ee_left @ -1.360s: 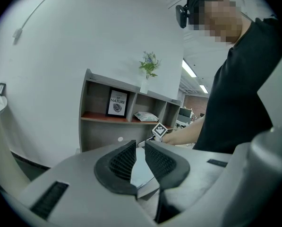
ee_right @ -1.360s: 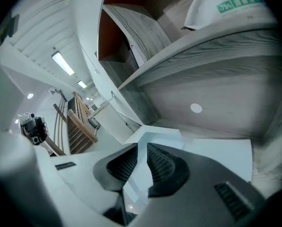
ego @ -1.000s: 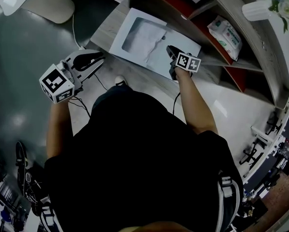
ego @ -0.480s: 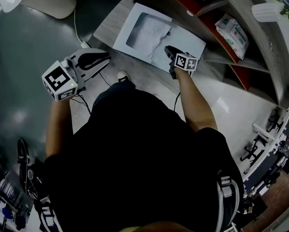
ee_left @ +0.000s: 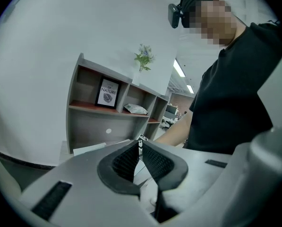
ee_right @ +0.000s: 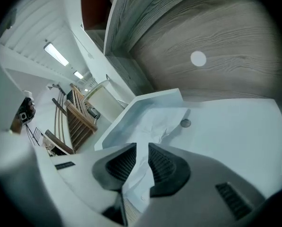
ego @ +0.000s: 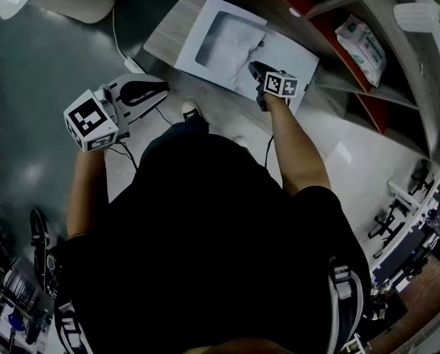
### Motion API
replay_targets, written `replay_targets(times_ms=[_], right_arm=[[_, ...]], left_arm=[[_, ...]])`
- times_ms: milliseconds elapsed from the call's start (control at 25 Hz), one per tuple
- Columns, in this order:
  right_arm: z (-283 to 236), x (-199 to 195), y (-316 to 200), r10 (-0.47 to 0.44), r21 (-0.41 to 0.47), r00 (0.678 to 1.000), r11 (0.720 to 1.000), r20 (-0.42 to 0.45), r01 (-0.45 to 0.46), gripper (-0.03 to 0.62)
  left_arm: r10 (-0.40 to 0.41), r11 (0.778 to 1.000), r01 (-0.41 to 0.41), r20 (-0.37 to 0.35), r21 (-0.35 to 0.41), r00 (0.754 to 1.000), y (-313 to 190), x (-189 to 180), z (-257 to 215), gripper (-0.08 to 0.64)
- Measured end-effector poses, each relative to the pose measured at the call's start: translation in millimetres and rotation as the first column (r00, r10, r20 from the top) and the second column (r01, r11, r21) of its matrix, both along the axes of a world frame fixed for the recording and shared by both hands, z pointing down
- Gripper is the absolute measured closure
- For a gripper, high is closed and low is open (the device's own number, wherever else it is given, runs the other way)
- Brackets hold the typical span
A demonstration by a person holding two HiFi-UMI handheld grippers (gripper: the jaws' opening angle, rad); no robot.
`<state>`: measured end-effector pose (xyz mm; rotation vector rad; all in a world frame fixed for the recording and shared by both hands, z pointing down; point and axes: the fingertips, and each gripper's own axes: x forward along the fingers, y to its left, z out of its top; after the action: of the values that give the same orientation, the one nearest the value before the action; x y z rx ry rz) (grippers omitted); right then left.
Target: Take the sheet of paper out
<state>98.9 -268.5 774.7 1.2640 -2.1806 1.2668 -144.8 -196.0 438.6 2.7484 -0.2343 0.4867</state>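
Note:
A white envelope (ego: 297, 50) lies flat on the low wooden shelf top (ego: 168, 32). Its flap is open and a crumpled white sheet of paper (ego: 227, 41) lies over it. My right gripper (ego: 255, 69) points down at the sheet's near edge. In the right gripper view its jaws (ee_right: 142, 148) are opening. A fold of the sheet (ee_right: 152, 126) stands in the gap between them, and the pads are not pressing on it. The envelope (ee_right: 230, 131) spreads out behind. My left gripper (ego: 158, 88) hangs off to the left, clear of the envelope. Its tips (ee_left: 140, 144) meet with nothing between them.
A grey-and-red shelf unit (ego: 352, 87) rises behind the envelope, with a pack of wipes (ego: 361, 39) in one bay. A framed print (ee_left: 108, 92) and a flower vase (ee_left: 143, 58) also stand there. A white cable (ego: 120, 46) runs along the floor at the left.
My right gripper has come down and forward onto the sheet's edge over the envelope. The left gripper has barely moved.

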Motion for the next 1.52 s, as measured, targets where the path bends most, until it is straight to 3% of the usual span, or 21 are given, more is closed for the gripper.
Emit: replay_targets(times_ms=[400,1160,1520], right_arm=[[27,-8,-12,0.002,-0.035,1.000,0.999,-0.023,-0.003,0.495],[65,-8,-20,0.097,-0.096,0.994,0.990,-0.041,-0.101,0.460],[68,-7,-27,0.104,-0.082,0.994,0.991,-0.045,-0.107,0.457]], left_arm=[[0.044,0.999,-0.043,0.019,-0.017,0.999,-1,-2,15,0.518],[0.079,0.996,-0.078,0.024,-0.042,0.997,1,2,27,0.518],[0.087,0.994,-0.085,0.025,-0.062,0.996,1,2,35,0.518]])
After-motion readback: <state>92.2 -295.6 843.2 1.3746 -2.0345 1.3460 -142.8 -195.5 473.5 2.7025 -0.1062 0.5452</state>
